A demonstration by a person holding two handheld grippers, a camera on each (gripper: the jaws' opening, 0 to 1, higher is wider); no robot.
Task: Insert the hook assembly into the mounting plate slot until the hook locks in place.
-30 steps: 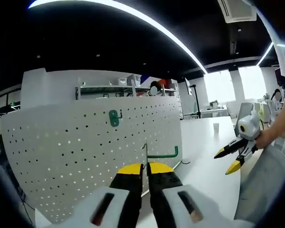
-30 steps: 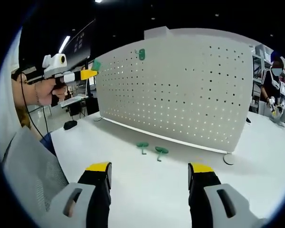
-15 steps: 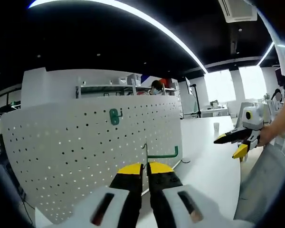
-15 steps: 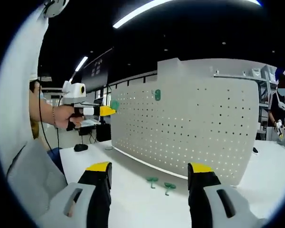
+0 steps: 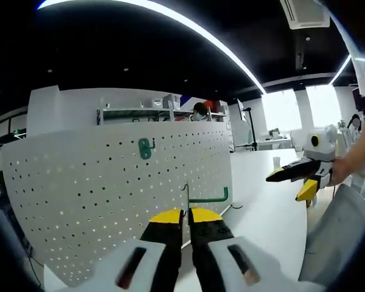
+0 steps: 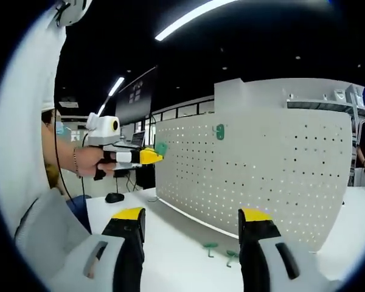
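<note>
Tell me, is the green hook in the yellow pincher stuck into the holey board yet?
Not yet. The left gripper holds the green hook in front of the white board, apart from it.

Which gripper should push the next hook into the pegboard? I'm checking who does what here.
Probably the left gripper: its jaws are shut on a green hook held close to the pegboard. The right gripper is open and empty; two spare hooks lie on the table.

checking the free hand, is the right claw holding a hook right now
No, the right claw stands wide open with nothing between its jaws, while two loose green hooks lie on the white table ahead of it.
</note>
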